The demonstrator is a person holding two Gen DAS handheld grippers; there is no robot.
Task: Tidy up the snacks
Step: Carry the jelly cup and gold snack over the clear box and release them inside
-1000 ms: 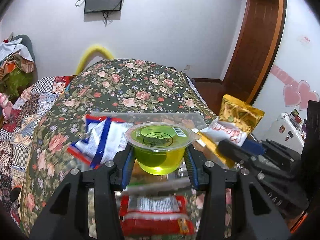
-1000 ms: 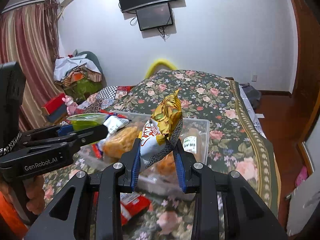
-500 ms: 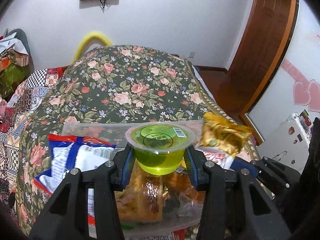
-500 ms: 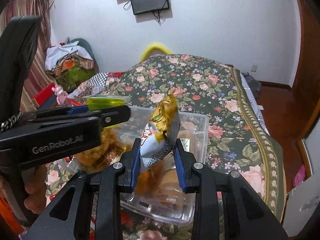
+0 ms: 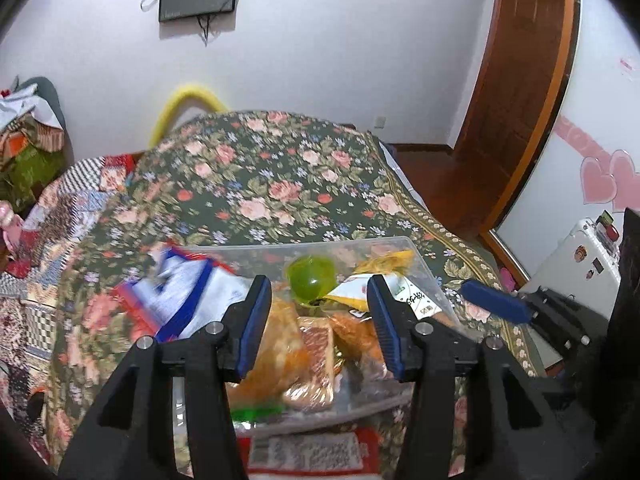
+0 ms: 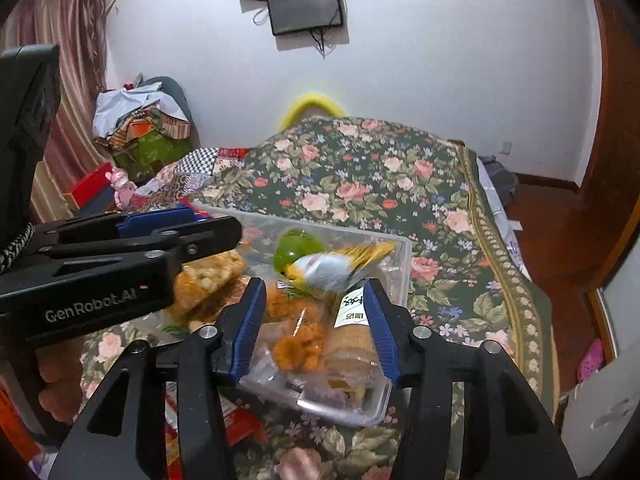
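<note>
My floral bedspread [image 6: 360, 184] is soft woven stuff, roses on dark green; on it sits the clear hard-plastic bin [image 6: 404, 268], rectangular, stuffed with crinkly snack bags; the green jelly cup [image 5: 311, 282] lies tipped inside, glossy and round, next to the gold-and-white foil packet [image 6: 336, 266]; my left tongs [image 5: 318, 322] and right tongs [image 6: 314, 326] have both just been opening and now stand spread, nothing between them; the left one's side reads "GenRobot.AI"
</note>
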